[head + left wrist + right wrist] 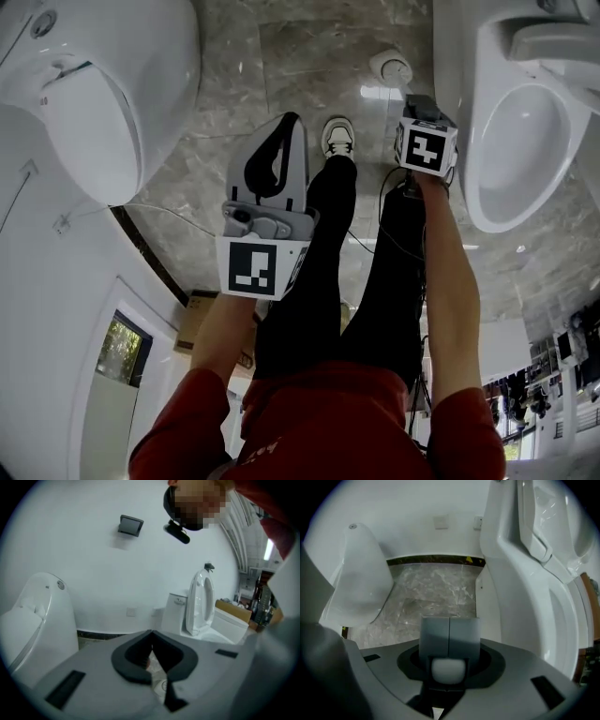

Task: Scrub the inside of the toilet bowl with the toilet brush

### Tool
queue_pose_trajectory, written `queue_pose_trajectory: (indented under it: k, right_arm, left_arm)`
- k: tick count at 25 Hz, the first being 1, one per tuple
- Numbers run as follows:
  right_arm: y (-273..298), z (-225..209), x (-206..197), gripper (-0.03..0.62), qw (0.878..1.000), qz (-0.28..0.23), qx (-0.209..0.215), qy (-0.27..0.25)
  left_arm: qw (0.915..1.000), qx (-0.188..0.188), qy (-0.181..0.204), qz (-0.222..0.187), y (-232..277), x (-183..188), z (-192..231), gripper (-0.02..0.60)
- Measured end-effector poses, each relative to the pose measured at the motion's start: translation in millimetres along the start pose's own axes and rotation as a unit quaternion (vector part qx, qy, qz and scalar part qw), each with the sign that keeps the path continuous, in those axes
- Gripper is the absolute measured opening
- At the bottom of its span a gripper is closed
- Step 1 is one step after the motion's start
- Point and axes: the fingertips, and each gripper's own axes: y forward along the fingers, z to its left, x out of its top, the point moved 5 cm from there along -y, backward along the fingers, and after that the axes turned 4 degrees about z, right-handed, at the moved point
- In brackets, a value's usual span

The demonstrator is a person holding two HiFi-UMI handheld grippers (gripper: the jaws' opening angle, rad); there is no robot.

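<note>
Seen from above, the right gripper (420, 101) points down just beside the open toilet bowl (474, 192), its jaws clenched on a white rounded end, probably the toilet brush (449, 670) handle. The left gripper (289, 122) hangs nearby, jaws pressed together on nothing.

The toilet (122, 84) is glossy white ceramic. The floor (281, 56) is polished grey veined stone that mirrors the lights. The wall (84, 573) is flat matt white. The left gripper (150, 633) and right gripper (449, 620) have matt grey plastic shells with a dull black, rubbery lining. Between the right jaws sits a smooth white handle (448, 670), perhaps plastic. The top (328, 422) is red cloth and the trousers (319, 281) are black cloth.
</note>
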Motion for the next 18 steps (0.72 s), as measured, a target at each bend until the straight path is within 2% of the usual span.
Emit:
queue_pose_trajectory:
  k: [5,6,7,8,9,11,14,16,18]
  right_arm:
    - [25,0,10,0.163,1.000,-0.007,0.002,0.006]
    - [23,1,12,0.184,1.000,-0.009,0.010,0.008]
    - [20,2,13,0.269,1.000,-0.010,0.022,0.017]
    - [13,3,12,0.318,0.999,-0.012,0.035,0.031]
    - [0,2,11,0.324,0.998,-0.017,0.044,0.049]
    - [-40,-5,5,0.325,0.994,-0.040,0.058,0.084]
    - [-133,-18,-20,0.325,0.983,-0.098,0.081,0.135]
    - [-210,-32,-40,0.325,0.969,-0.150,0.087,0.173]
    - [-288,-57,-66,0.325,0.950,-0.210,0.078,0.217]
  left_arm:
    - [0.9991,-0.040,0.012,0.006,18,-1,-12,-0.002]
    - [0.9986,-0.049,0.018,0.008,20,1,-15,-0.002]
    - [0.9979,-0.058,0.026,0.010,21,4,-18,-0.002]
    - [0.9970,-0.068,0.035,0.015,21,9,-20,-0.002]
    - [0.9959,-0.077,0.044,0.020,20,15,-24,-0.002]
    - [0.9943,-0.089,0.053,0.027,15,33,-36,-0.002]
    - [0.9923,-0.107,0.061,0.005,2,81,-65,-0.002]
    - [0.9878,-0.133,0.079,-0.016,-8,126,-92,-0.002]
    - [0.9811,-0.164,0.096,-0.039,-21,174,-129,-0.002]
